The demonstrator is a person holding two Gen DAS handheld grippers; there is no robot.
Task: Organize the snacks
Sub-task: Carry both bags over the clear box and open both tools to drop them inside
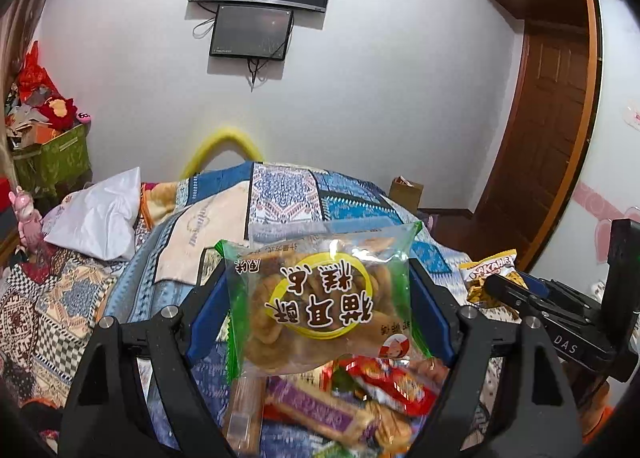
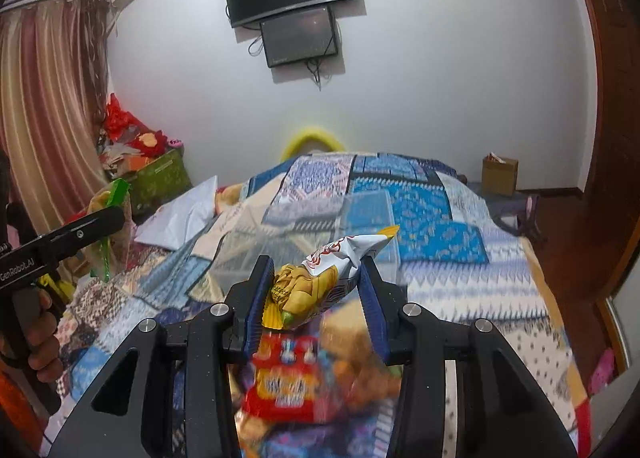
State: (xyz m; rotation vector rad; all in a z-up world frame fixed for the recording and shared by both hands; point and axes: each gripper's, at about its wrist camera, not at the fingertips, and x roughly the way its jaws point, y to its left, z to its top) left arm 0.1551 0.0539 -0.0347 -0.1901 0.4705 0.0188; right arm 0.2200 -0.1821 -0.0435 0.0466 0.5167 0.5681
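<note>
Left gripper [image 1: 320, 298] is clenched on a clear green-edged bag [image 1: 316, 294] of fried twists, held above the bed [image 1: 280, 194] and the snack pile [image 1: 360, 398]. We've got it by both side edges, the right place: it's light, crinkly, slippery film, and the twists inside would crush under a hard squeeze. Its long axis runs away from us, print upside down. Right gripper [image 2: 316, 290] grips a small yellow-and-white packet [image 2: 320, 278] across its middle; soft and puffy, it slants up to the right, crimped end farthest from us.
</note>
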